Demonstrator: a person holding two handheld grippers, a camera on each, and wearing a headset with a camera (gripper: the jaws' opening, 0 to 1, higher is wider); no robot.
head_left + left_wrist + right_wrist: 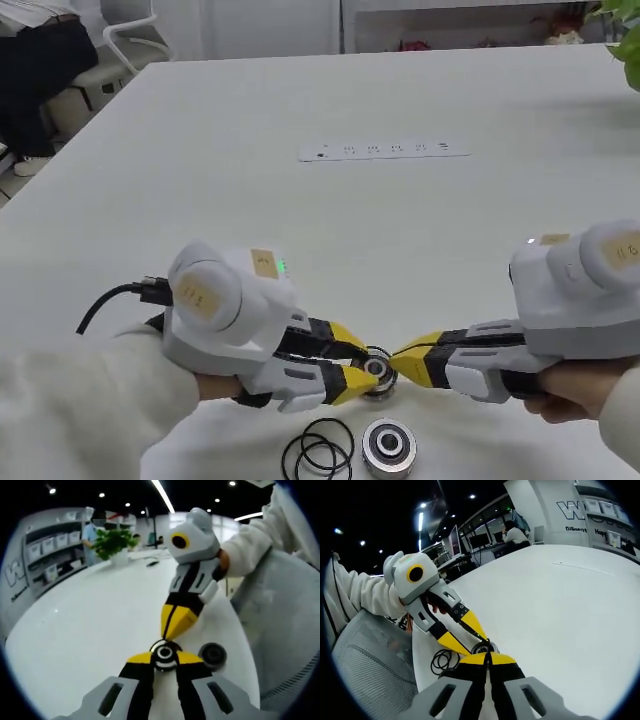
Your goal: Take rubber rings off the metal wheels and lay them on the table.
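Black rubber against a steel rim: a pull that could snap back or tip the wheel loose.

Nearest me, the rubber rings (318, 448) lie in a small heap on the white surface (300, 250), with a loose metal wheel (388, 446) just beside them at 3 o'clock. Just behind those, the left gripper (362, 364) has its fingers clenched on the gripped wheel (377, 368). The right gripper (405, 364) comes in from 3 o'clock with its fingers pressed together at that wheel's rim, though I cannot tell whether a ring is nipped between them. If the pull runs sideways instead of off the rim, I'd judge the wheel could twist out of the left hold and drop onto the heap. The ring might also slip free and flick away. Far off at 12 o'clock, a power strip (385, 151) lies well apart.
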